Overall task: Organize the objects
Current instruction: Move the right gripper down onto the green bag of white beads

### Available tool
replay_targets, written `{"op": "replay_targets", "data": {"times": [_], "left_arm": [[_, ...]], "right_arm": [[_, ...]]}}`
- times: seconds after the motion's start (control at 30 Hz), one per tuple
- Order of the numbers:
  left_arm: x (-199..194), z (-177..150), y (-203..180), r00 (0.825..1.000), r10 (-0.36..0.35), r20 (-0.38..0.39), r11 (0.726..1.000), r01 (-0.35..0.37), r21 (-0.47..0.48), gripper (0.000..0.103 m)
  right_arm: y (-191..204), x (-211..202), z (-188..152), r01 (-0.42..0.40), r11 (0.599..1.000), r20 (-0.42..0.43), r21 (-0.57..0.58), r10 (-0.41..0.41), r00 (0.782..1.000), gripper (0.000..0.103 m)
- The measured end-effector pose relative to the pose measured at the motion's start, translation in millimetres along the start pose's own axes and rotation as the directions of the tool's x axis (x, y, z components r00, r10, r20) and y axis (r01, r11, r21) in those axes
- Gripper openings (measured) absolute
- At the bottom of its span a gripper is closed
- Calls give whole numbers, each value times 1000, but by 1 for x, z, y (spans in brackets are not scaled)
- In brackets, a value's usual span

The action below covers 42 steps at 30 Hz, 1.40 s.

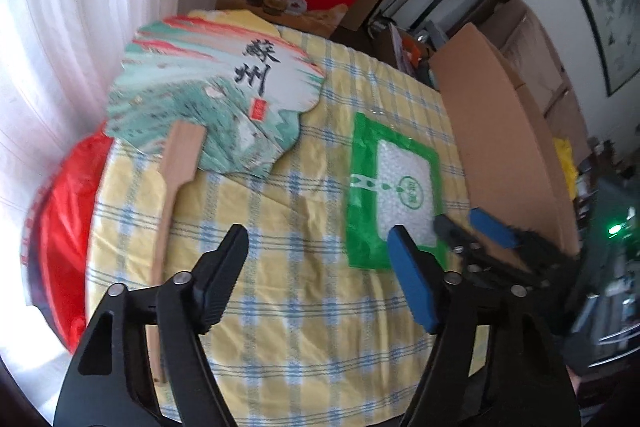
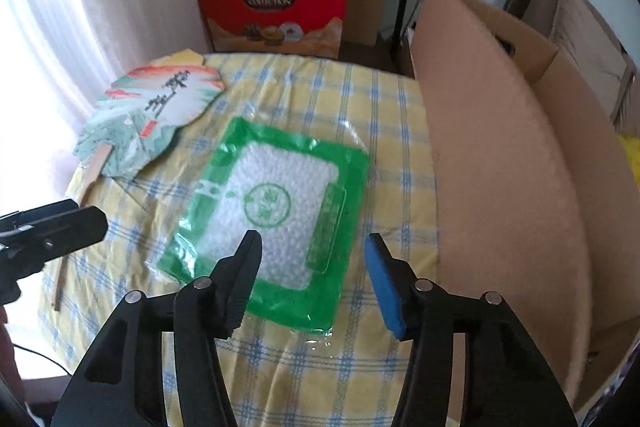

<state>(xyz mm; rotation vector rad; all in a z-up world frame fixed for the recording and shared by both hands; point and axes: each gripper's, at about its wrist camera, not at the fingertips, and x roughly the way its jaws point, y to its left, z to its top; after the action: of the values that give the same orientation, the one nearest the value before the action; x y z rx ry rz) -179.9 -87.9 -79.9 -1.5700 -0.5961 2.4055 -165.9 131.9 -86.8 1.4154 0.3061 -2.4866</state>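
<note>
In the left wrist view, the left gripper [image 1: 320, 241] is held above a table covered by a yellow and blue checked cloth [image 1: 280, 307], its jaws spread wide with nothing between them. A paper fan [image 1: 216, 107] with a wooden handle is laid on the cloth ahead and to the left of the jaws, the handle running down past the left finger. A green-bordered plastic packet [image 1: 394, 187] lies flat ahead and to the right, its near edge just behind the blue-padded finger. The right gripper [image 1: 464, 227] is seen over the packet's right corner, with its jaws parted. A cardboard box [image 1: 500, 131] is stood at the table's right edge.

In the right wrist view, the right gripper [image 2: 312, 247] is poised over the packet [image 2: 280, 211], jaws open wide and holding nothing; the packet's near right portion is framed between the fingers, though contact cannot be judged through the blur. The fan [image 2: 156, 119] is well apart at the far left. The left gripper [image 2: 52, 227] is glimpsed at the left edge. The box [image 2: 500, 187] rises just right of the packet.
</note>
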Motion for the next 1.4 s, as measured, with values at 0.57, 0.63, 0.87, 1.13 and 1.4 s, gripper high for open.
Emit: {"op": "replay_targets", "data": {"times": [0.57, 0.63, 0.87, 1.13, 1.4], "left_arm": [[48, 0, -9, 978, -167, -127, 983, 155, -98, 55], [49, -1, -8, 978, -168, -127, 982, 155, -105, 54], [46, 0, -4, 971, -197, -135, 975, 181, -125, 52], [46, 1, 4, 980, -152, -127, 984, 137, -115, 52], [52, -2, -11, 972, -184, -145, 978, 167, -126, 51]], "right_arm": [[-10, 17, -18, -90, 991, -21, 100, 93, 995, 53], [-11, 18, -18, -101, 989, -20, 104, 103, 994, 55], [-14, 21, -20, -138, 983, -24, 119, 142, 990, 55], [-15, 22, -18, -148, 982, -31, 121, 152, 988, 55], [-6, 20, -21, -154, 985, -32, 77, 157, 987, 58]]}}
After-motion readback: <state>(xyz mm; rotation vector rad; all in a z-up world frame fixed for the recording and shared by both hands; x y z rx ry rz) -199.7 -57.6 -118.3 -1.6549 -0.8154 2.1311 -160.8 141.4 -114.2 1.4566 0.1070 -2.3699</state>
